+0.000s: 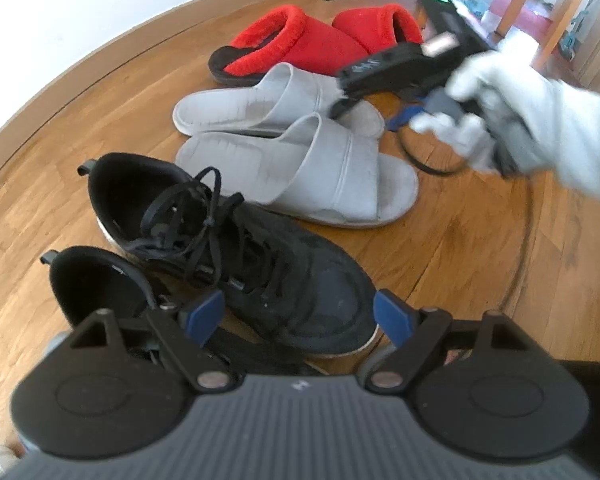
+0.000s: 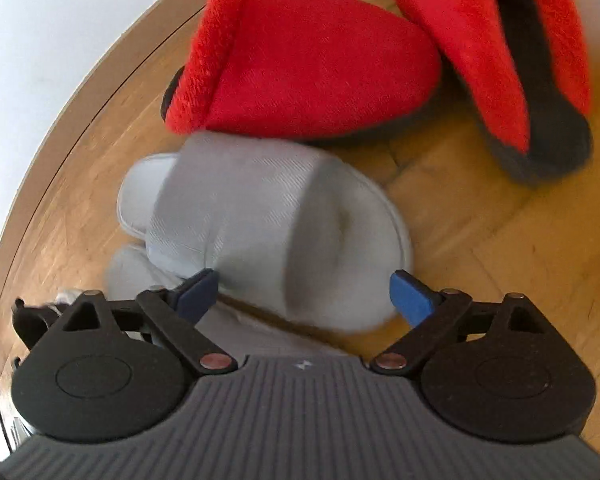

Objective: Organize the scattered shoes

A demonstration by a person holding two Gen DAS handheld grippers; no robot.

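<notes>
6 shoes are being shown on the wooden floor (image 1: 460, 248), lying as 3 pairs in a rough row along the wall: black sneakers (image 1: 260, 264), grey slippers (image 1: 300, 168) and red slippers (image 1: 300, 44). The left gripper (image 1: 298, 316) is being held with its fingers apart and empty, just above the sneaker toe at 12 o'clock. The right gripper (image 2: 304, 292) is likewise being held spread and empty, over a grey slipper (image 2: 268, 224) lying straight ahead at 12 o'clock, its long axis running from about 10 to 4 o'clock across the gap. One red slipper (image 2: 312, 64) is touching it beyond; the other (image 2: 500, 52) is angled off at 1 o'clock. The right gripper is judged nearer to that skewed slipper, so straightening it probably falls to the right.
</notes>
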